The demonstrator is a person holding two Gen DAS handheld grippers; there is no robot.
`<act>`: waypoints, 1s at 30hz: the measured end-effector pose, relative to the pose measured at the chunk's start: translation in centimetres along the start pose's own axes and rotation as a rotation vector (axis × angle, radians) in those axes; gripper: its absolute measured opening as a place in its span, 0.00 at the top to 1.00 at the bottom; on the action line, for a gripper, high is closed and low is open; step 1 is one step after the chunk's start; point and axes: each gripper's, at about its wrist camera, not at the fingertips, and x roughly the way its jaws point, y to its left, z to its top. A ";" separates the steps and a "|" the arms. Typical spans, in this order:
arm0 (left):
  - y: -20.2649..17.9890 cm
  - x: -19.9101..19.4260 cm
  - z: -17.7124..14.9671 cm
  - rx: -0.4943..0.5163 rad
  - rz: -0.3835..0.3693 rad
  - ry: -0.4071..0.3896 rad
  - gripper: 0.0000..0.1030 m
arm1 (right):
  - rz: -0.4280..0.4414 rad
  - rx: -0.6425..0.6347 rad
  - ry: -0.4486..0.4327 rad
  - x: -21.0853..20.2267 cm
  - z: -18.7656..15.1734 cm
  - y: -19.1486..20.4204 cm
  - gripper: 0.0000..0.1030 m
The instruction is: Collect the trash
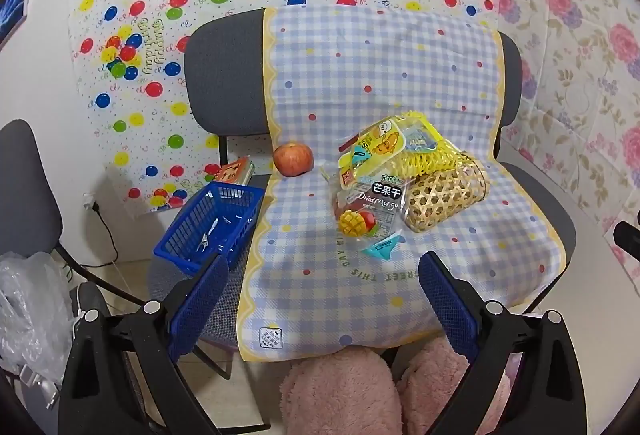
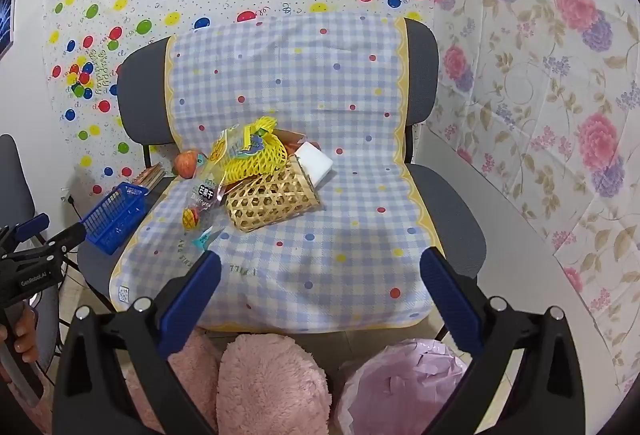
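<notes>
With both the left claw and right claw spread and empty, the worker should pinch the mango wrapper at centre frame by its free lower edge, sparing the apple.

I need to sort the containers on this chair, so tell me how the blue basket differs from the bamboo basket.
The blue basket is rectangular plastic with slatted walls; the bamboo basket is rounded, tan and openly woven. The blue basket stands upright at the seat's left edge, off the checked cloth; the bamboo basket lies tipped on its side on that cloth. Wrappers and yellow foam netting spill at the bamboo basket's mouth; the blue basket holds little. Both are openwork.
</notes>
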 end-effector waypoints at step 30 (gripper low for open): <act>0.2 0.0 0.0 -0.001 -0.001 -0.001 0.08 | 0.006 -0.018 0.022 0.5 0.0 0.4 0.06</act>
